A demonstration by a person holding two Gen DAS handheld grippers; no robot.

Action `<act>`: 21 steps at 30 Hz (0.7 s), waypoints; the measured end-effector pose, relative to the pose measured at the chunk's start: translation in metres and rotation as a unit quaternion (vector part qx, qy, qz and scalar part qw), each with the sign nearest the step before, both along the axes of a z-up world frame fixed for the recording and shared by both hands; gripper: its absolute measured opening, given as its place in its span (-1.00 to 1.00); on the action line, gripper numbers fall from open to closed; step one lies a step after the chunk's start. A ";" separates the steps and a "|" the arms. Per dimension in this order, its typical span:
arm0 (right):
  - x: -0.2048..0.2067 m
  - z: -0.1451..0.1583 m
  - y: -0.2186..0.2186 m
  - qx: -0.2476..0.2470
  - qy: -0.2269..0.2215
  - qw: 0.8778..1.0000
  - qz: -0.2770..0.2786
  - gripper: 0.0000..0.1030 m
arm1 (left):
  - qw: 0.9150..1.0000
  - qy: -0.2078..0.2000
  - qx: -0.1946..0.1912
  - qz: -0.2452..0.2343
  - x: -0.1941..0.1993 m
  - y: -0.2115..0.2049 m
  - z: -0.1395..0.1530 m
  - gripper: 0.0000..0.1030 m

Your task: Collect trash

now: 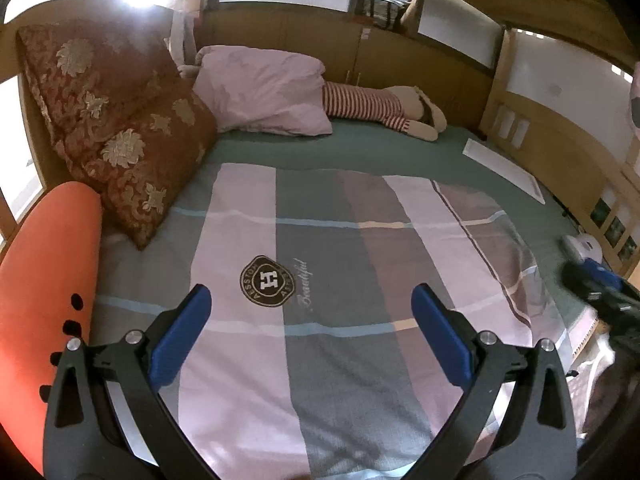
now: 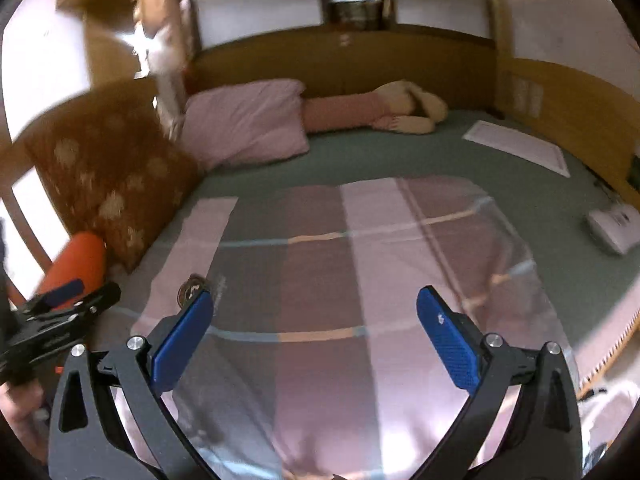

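Bedding fills both views: a checked quilt in pink, grey and mauve blocks with pale blue lines (image 1: 340,280) lies over a green sheet (image 1: 360,148), its round dark badge with an "H" (image 1: 269,280) in the lower middle of the left wrist view; the left gripper (image 1: 311,312) hangs above it with its blue-padded jaws spread wide and nothing between them; in the right wrist view the right gripper (image 2: 315,316) is likewise released, its jaws wide apart over the quilt with only fabric beneath, and that picture is blurred throughout; the left gripper also shows at the lower left edge of the right wrist view, in front of an orange curved plastic object (image 1: 48,288) whose dark holes show at the left of the left wrist view; no piece of trash can be told for certain, though a flat white rectangular sheet (image 1: 506,170) lies on the green sheet at the right, near the wooden bed frame (image 1: 400,52), and a small white device (image 2: 614,226) sits at the right edge of the right wrist view; two dark red cushions with gold flowers (image 1: 116,120) lean at the upper left; a pale pink pillow (image 1: 264,88) lies beside them, touching a soft toy in a red-and-white striped top (image 1: 380,108) stretched along the headboard.
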State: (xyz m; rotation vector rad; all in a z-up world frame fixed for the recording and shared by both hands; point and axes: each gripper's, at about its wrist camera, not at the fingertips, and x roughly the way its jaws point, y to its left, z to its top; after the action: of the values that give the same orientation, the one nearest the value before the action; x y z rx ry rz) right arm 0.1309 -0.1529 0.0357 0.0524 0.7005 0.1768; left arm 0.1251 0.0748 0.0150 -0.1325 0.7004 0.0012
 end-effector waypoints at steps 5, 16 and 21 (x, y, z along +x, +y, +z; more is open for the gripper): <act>0.008 -0.023 0.026 -0.024 -0.021 0.999 0.002 0.93 | 1.000 0.000 0.020 0.020 0.002 -0.003 -0.001 0.93; 0.010 -0.037 0.003 -0.015 0.001 1.000 -0.025 0.93 | 0.999 -0.009 0.049 0.012 0.003 -0.028 -0.002 0.94; 0.009 -0.037 0.004 -0.015 -0.001 1.000 -0.022 0.93 | 0.999 -0.004 0.032 0.011 0.004 -0.030 -0.005 0.94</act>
State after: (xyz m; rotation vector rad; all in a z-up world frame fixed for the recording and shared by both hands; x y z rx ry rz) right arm 0.1403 -0.1490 -0.0010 0.0383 0.6997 0.1241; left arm 0.1290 0.0444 0.0097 -0.0789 0.6912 0.0435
